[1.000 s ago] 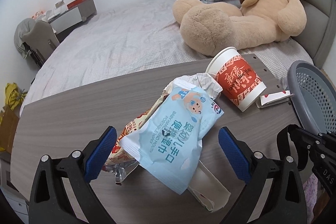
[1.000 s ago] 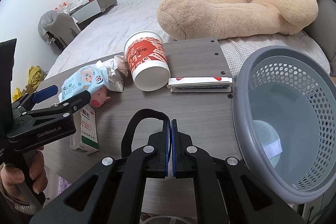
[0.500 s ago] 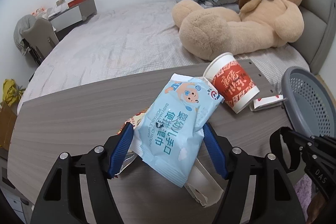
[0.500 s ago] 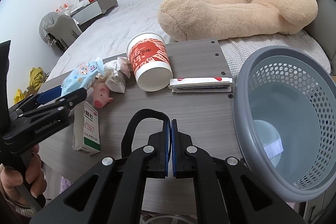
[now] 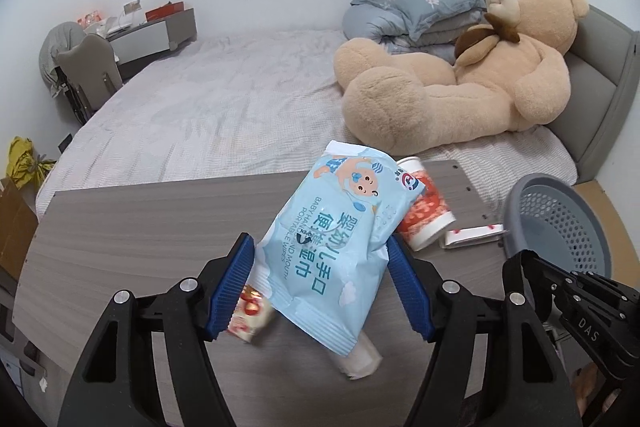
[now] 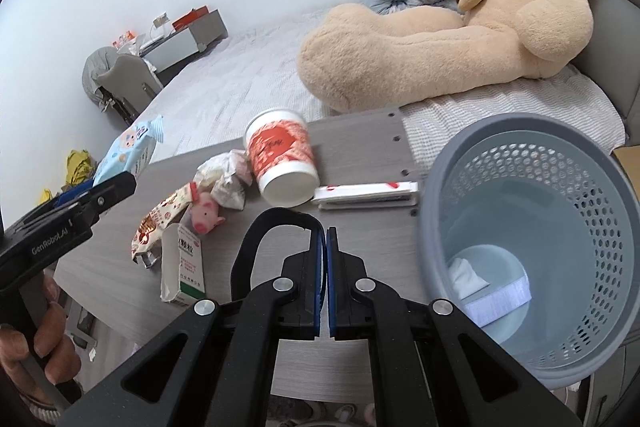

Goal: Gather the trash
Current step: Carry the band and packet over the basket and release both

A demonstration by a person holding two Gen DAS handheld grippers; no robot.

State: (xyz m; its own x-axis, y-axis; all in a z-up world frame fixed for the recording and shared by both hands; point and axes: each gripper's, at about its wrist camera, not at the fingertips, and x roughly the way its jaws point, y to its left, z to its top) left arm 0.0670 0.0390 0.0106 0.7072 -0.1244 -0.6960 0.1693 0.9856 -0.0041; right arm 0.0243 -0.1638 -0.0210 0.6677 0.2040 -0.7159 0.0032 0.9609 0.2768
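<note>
Left wrist view shows the left gripper (image 5: 320, 271) with its blue pads closed against both sides of a pale blue wet-wipes packet (image 5: 340, 239), which is held clear above the wooden table (image 5: 140, 227) and tilts up to the right. Beneath the packet lie a red-and-white snack wrapper (image 5: 248, 315) and a small white carton (image 5: 360, 359), both on the table. Behind the packet a red-and-white paper cup (image 5: 424, 223) lies on its side, with a flat white box (image 5: 472, 235) just beside it and a grey perforated basket (image 5: 560, 223) at the table's right end. From the right wrist view, the right gripper (image 6: 323, 279) has its pads pressed together with nothing between them, poised over the table's near edge next to the basket, which holds a few white scraps at its bottom. A crumpled paper wad (image 6: 226, 179) touches the cup, and a pink pig toy (image 6: 204, 213) sits just beside the wrapper. A large teddy bear (image 6: 460, 39) lies on the bed (image 6: 240, 79) behind.
</note>
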